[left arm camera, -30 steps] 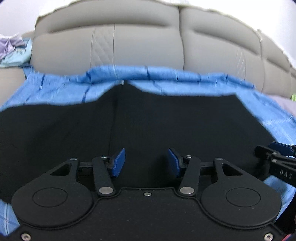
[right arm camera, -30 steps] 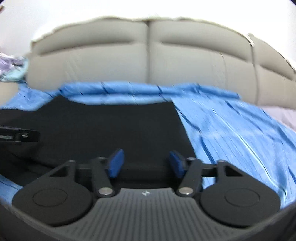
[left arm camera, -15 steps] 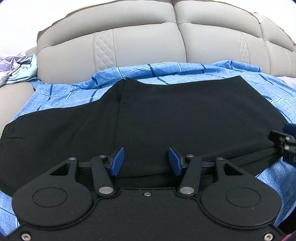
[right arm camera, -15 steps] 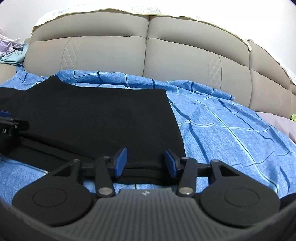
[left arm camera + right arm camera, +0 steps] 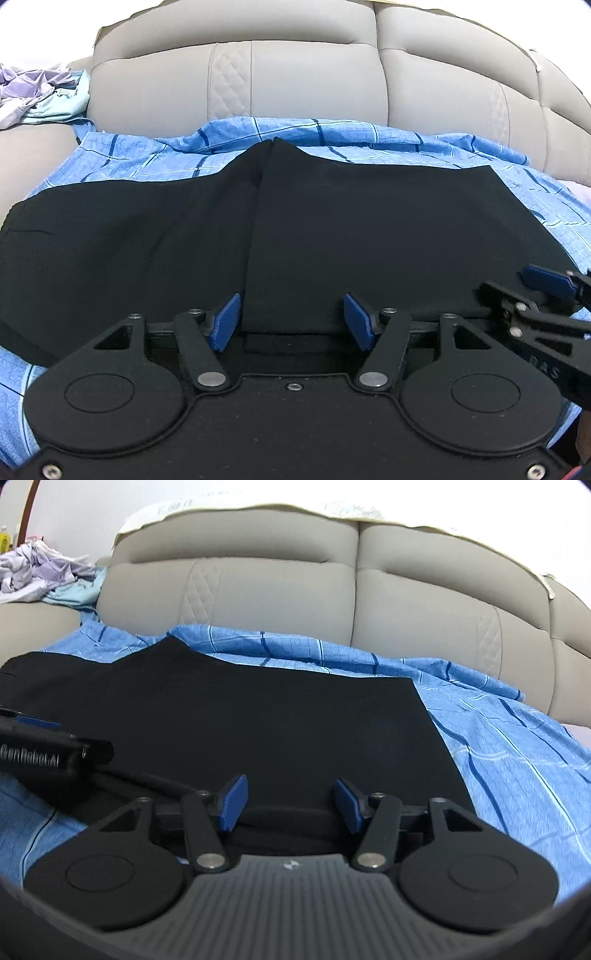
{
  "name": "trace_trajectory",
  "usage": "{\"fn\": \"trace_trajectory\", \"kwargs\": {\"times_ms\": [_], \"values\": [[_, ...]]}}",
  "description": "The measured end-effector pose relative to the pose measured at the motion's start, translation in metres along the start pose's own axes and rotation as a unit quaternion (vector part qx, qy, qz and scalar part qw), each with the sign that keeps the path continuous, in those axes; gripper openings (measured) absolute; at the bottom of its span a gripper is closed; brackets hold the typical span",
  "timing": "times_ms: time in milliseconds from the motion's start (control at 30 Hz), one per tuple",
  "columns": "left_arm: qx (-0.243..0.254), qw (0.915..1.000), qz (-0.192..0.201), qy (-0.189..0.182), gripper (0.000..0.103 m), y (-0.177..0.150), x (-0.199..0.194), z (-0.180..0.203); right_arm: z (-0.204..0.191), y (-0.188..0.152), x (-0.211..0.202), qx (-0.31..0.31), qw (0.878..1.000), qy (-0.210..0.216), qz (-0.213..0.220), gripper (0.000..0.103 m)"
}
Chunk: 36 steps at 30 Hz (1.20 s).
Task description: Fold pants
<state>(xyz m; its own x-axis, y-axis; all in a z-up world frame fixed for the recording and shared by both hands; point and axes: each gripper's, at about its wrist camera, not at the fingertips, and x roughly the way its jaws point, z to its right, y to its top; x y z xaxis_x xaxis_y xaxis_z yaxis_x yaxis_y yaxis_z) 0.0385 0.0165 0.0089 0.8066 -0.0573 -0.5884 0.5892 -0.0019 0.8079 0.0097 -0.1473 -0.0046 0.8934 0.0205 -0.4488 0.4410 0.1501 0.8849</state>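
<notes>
1. The left wrist view shows the pants (image 5: 332,229) across the middle of the frame, lying flat on a blue checked sheet (image 5: 122,166); a seam runs from their upper peak down toward the lower centre.
2. Only this view shows the pants' left part reaching the left edge of the frame, and the right tongs (image 5: 546,291) coming in at the right edge – one blue pad visible, over the pants' right edge.
3. The right wrist view shows the pants (image 5: 280,716) from further right: their straight right edge, with a wide stretch of sheet (image 5: 517,760) beyond it in the right half of the frame.
4. That view alone shows the left tongs (image 5: 40,734) side-on at the left edge, low over the fabric; whether they touch it I cannot tell.
5. Both views show a grey sofa back (image 5: 314,74) along the top and a heap of pale clothes (image 5: 44,572) in the upper left.
6. Left tongs (image 5: 291,321) – spread wide, the pants' near edge lying between the blue pads, nothing pinched.
7. Right tongs (image 5: 291,801) – also wide, the near hem between the pads, not gripped.
</notes>
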Motion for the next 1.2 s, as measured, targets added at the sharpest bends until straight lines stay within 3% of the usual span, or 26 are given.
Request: {"fn": "trace_trajectory", "kwargs": {"times_ms": [467, 567, 733, 833, 1000, 1100, 1200], "values": [[-0.006, 1.0, 0.005, 0.002, 0.062, -0.012, -0.015, -0.002, 0.008, -0.009, -0.017, -0.006, 1.0, 0.023, -0.009, 0.075], [-0.017, 0.9999, 0.002, 0.002, 0.06, -0.009, -0.024, -0.008, 0.012, 0.0, -0.022, 0.017, 0.999, 0.034, -0.004, 0.076], [-0.06, 0.9978, 0.025, 0.016, 0.06, 0.0, -0.047, -0.042, -0.002, 0.022, -0.008, 0.03, 0.998, 0.046, 0.022, 0.079], [-0.081, 0.9946, 0.041, 0.05, 0.06, 0.007, -0.06, -0.069, -0.028, 0.036, 0.012, 0.017, 0.998, 0.062, 0.023, 0.08], [-0.138, 0.9809, 0.06, 0.124, 0.073, 0.006, -0.073, -0.123, -0.08, 0.044, 0.035, -0.008, 0.996, 0.088, 0.014, 0.081], [-0.216, 0.9644, 0.067, 0.137, 0.078, -0.001, -0.083, -0.164, -0.109, 0.033, 0.039, -0.046, 0.994, 0.101, 0.007, 0.081], [-0.273, 0.9463, 0.059, 0.162, 0.078, -0.008, -0.085, -0.199, -0.119, 0.021, 0.03, -0.064, 0.993, 0.085, 0.041, 0.082]]}}
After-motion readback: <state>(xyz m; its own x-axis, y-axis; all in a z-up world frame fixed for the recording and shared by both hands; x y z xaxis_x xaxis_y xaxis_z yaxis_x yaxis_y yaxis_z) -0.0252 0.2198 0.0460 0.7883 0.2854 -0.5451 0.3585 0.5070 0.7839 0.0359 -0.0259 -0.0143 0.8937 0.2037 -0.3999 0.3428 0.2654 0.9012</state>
